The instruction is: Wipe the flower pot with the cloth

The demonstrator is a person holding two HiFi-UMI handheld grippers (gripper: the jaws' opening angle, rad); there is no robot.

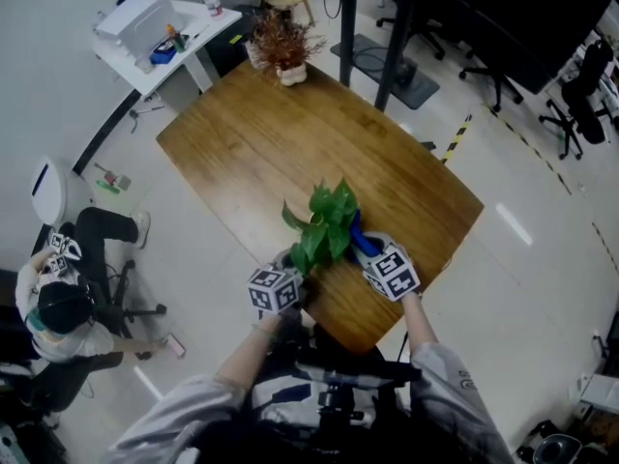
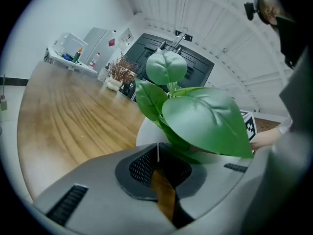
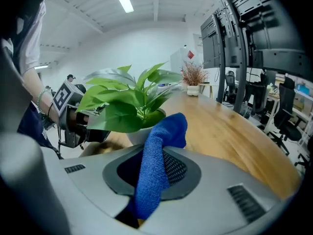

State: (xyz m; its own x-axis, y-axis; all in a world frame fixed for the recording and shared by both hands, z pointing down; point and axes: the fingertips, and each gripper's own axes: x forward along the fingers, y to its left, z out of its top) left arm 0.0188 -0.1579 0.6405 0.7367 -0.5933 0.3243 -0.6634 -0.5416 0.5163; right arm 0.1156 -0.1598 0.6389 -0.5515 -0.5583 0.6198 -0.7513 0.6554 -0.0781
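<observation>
A white flower pot (image 2: 145,130) with a green leafy plant (image 1: 325,222) stands near the front corner of the wooden table (image 1: 290,143). My left gripper (image 1: 288,278) is shut on the pot's rim, which runs as a thin white edge between the pads (image 2: 146,168). My right gripper (image 1: 375,256) is on the plant's right side, shut on a blue cloth (image 3: 155,163). The cloth's free end (image 1: 359,239) stands up just short of the pot (image 3: 140,134); I cannot tell whether it touches. The leaves hide most of the pot in the head view.
A small pot of dried reddish stems (image 1: 283,48) stands at the table's far end. Behind it is a white desk (image 1: 184,42) with a box and bottles. A person (image 1: 60,307) sits on the floor at the left. Office chairs (image 1: 580,90) stand at the far right.
</observation>
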